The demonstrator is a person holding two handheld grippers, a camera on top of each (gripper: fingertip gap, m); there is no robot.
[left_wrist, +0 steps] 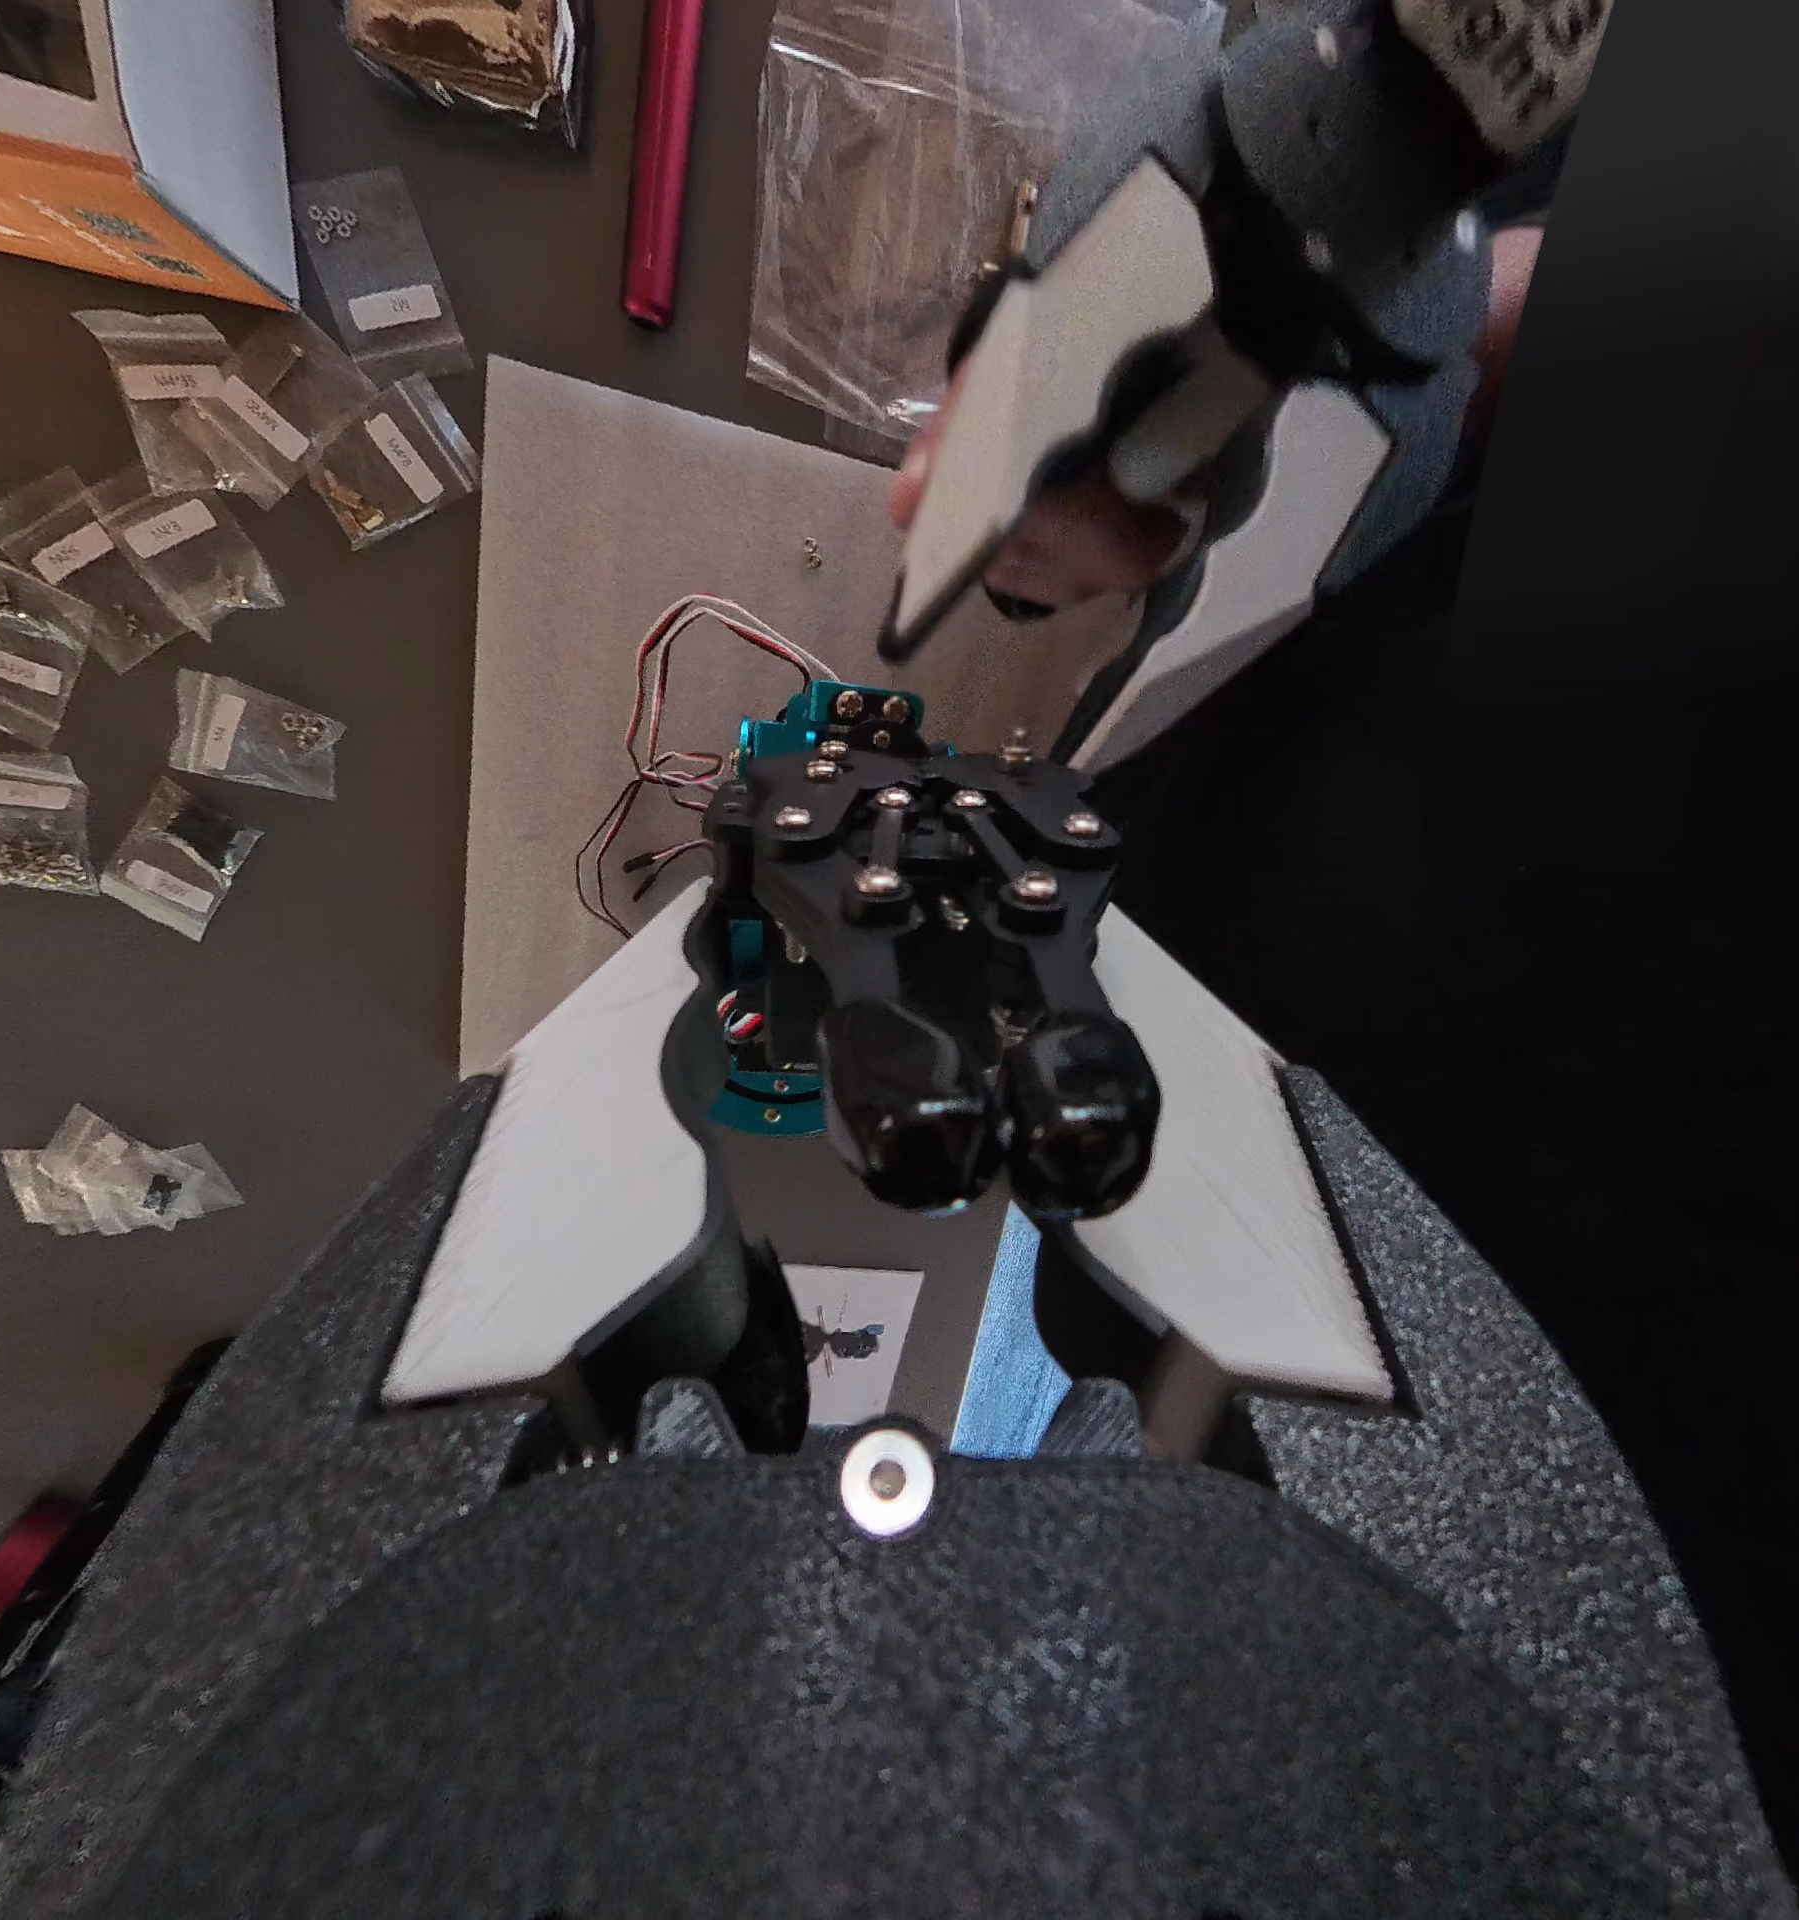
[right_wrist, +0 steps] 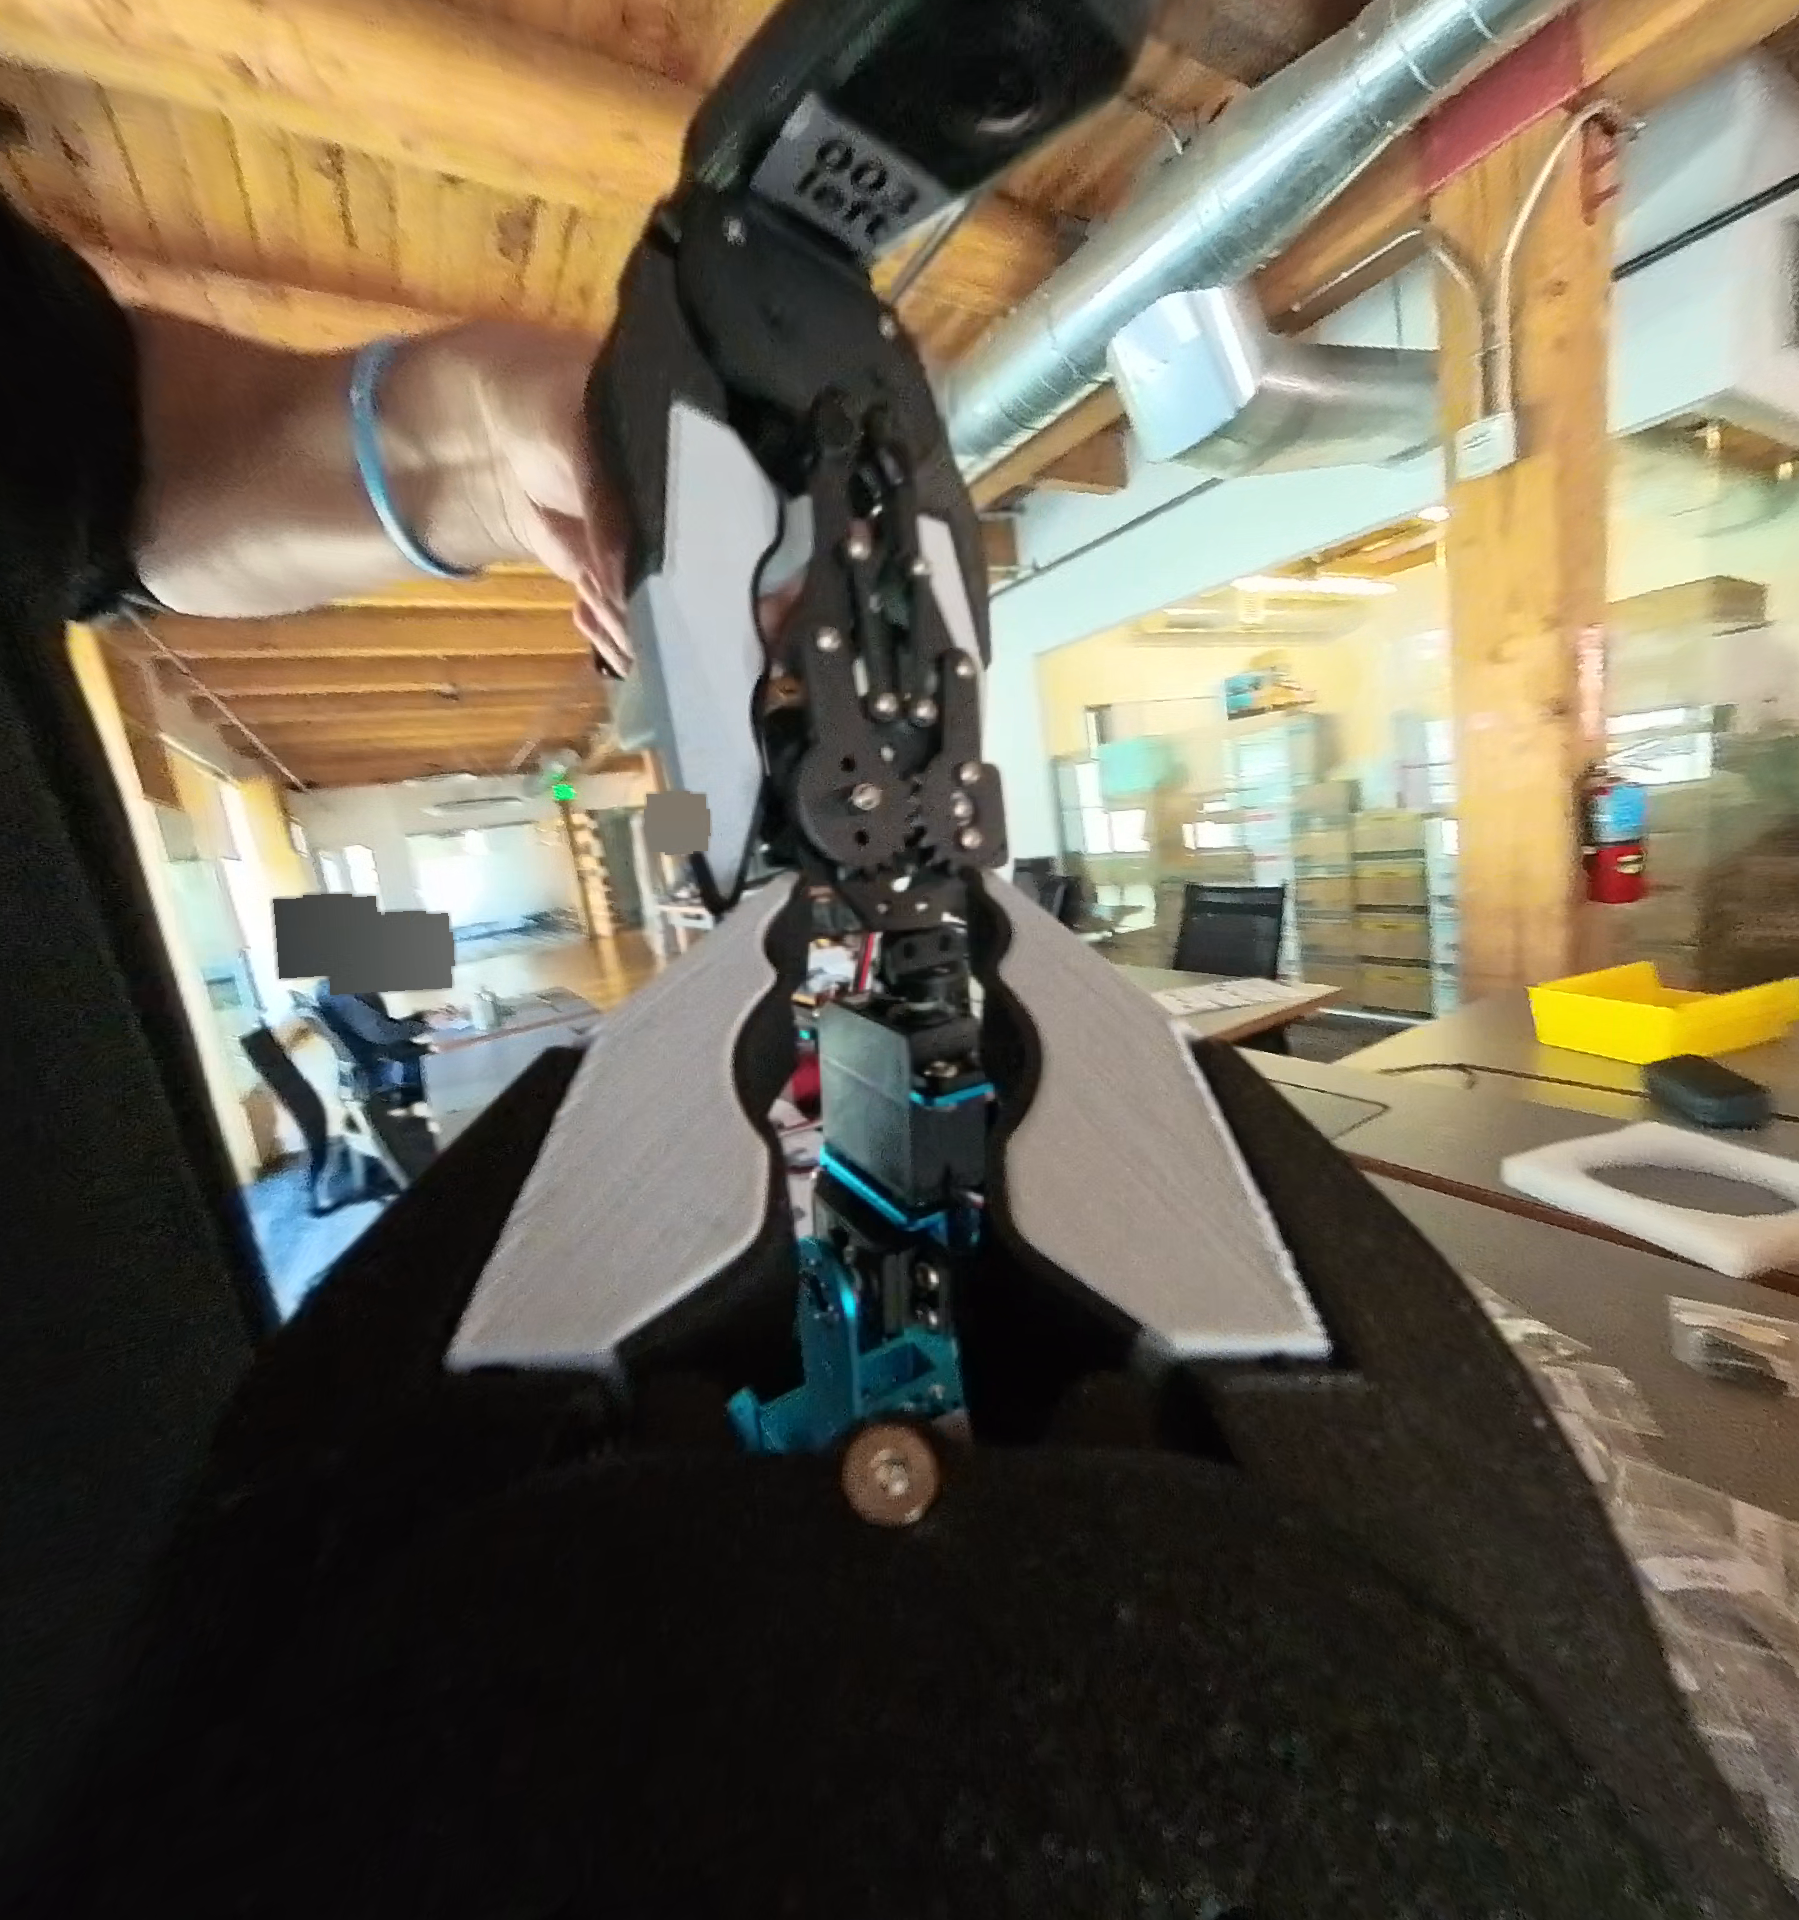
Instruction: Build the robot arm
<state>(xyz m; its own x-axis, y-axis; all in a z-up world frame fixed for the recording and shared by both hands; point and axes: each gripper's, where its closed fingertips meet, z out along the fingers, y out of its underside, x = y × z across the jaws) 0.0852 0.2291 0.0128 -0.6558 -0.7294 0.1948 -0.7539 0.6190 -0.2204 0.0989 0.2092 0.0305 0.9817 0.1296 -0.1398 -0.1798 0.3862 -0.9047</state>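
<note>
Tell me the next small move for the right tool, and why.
Probably close the right tool gently onto the servo block. Its fingers flank the block, with a gap showing on one side, while the left tool already clamps the black claw at the other end of the same assembly.

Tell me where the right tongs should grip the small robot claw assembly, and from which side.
Probably best to grip the robot claw assembly by its servo block, pressing on its two flat sides and coming in from the base end by the teal bracket. The geared linkage is studded with screws and uneven, and the left tongs flank that end.
</note>
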